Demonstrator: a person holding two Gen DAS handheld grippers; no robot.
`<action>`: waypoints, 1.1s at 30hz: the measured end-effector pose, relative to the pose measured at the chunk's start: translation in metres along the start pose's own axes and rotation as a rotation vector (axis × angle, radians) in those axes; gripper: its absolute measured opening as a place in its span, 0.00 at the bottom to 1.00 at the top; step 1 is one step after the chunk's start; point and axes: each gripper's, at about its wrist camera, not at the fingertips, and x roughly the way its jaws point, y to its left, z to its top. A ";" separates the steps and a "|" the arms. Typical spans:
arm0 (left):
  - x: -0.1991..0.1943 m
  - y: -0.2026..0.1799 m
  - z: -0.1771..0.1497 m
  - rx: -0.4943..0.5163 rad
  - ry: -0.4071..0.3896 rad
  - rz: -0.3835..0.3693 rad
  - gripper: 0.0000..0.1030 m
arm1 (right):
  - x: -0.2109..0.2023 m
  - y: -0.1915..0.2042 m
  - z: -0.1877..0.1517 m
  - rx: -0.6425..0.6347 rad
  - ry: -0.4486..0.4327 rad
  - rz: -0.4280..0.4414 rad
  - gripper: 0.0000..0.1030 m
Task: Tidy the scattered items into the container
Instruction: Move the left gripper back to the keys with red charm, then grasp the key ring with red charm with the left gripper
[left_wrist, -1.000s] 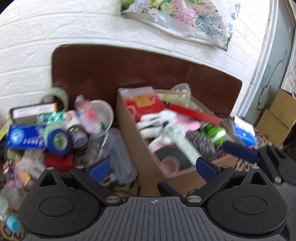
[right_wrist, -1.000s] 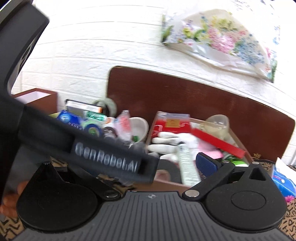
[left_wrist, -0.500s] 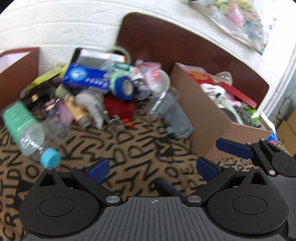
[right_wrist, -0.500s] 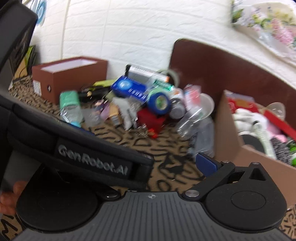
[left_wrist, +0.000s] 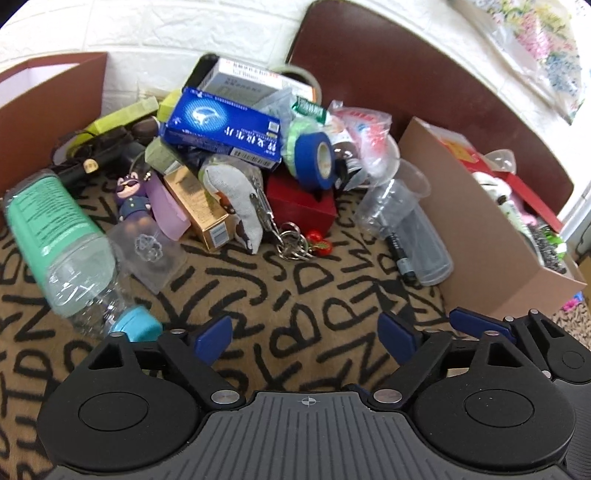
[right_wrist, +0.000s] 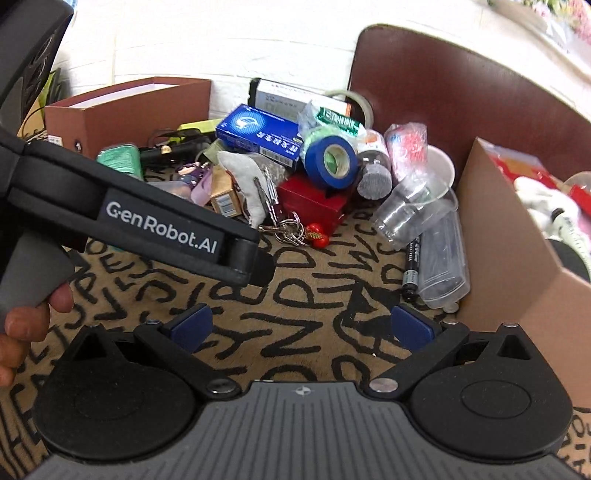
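On the lettered cloth (left_wrist: 295, 295), the cardboard box (left_wrist: 480, 229) holds clutter; both grippers gape empty.

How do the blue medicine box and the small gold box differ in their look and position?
The blue medicine box is long, flat and wide; the gold box is slimmer and shorter. The blue box rests high on the pile, on other items; the gold box lies low, its near end on the patterned cloth. Both are closed cartons, still outside the cardboard container.
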 end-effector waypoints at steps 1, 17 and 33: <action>0.005 0.002 0.002 -0.007 0.008 0.001 0.84 | 0.005 -0.002 0.001 0.008 0.003 0.006 1.00; 0.055 0.011 0.035 -0.027 0.026 0.034 0.53 | 0.063 -0.019 0.020 0.066 -0.020 0.069 0.78; 0.080 0.014 0.056 0.017 0.037 0.004 0.33 | 0.100 -0.022 0.042 0.038 -0.031 0.139 0.53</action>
